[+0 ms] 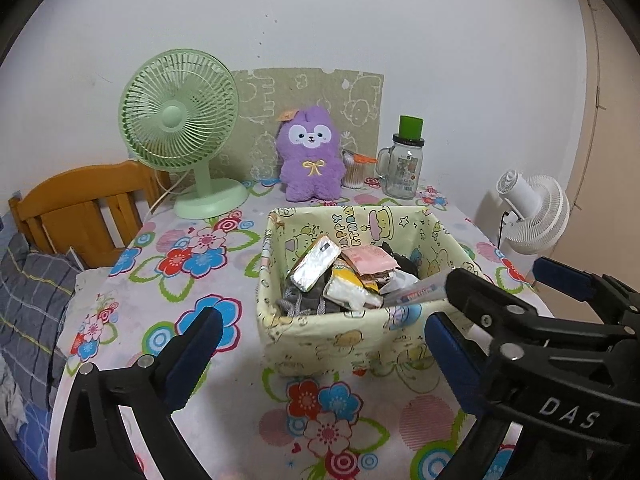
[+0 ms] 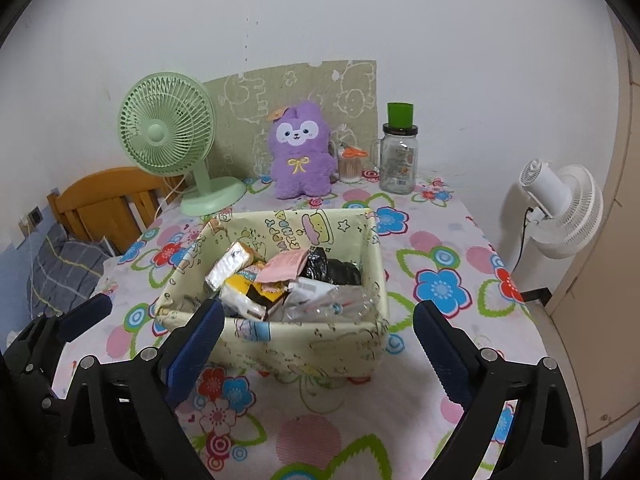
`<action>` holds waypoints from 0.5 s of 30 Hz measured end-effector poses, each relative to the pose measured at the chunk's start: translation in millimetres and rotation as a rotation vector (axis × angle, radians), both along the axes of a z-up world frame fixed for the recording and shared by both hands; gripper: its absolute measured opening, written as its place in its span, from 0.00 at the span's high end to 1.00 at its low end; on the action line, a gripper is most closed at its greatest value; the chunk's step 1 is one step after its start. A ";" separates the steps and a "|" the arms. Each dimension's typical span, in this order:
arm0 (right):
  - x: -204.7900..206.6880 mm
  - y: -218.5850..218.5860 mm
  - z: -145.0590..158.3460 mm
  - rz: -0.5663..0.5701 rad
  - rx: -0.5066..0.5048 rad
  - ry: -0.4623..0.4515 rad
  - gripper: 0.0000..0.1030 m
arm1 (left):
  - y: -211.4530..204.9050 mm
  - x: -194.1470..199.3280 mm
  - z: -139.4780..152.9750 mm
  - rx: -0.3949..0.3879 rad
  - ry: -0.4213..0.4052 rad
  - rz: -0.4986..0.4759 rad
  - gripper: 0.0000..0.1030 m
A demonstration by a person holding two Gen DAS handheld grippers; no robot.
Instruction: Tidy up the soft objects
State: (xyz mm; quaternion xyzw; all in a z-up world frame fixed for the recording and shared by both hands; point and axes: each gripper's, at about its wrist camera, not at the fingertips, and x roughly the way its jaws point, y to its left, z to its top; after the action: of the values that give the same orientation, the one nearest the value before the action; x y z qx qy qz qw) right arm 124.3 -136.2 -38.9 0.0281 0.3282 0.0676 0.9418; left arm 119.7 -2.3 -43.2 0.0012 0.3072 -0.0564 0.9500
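The left gripper (image 1: 320, 356) has its jaws wide apart, and nothing is between them. The right gripper (image 2: 316, 344) is also spread wide and empty; both point forward and slightly down, side by side.

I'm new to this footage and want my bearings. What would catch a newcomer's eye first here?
Probably the purple plush, sitting upright at the table's far edge between the green fan and a glass jar. Next, the yellow fabric bin mid-table, stuffed with packets. Both grippers, left and right, are open and empty in front of it.
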 end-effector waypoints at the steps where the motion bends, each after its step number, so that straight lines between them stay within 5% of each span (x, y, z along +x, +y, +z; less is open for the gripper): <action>1: -3.1 -1.3 1.1 -0.004 -0.003 -0.001 0.05 | 0.6 -2.6 0.5 0.001 -0.003 0.004 0.01; 15: -44.7 -24.9 16.8 -0.068 0.014 -0.045 0.04 | 8.4 -42.7 16.5 0.013 -0.067 0.041 0.00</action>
State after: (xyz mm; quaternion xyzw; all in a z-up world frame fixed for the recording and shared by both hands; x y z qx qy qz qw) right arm 79.7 -161.1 -22.1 0.0444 0.3052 0.0387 0.9505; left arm 77.0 6.1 -26.6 0.0027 0.2755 -0.0350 0.9606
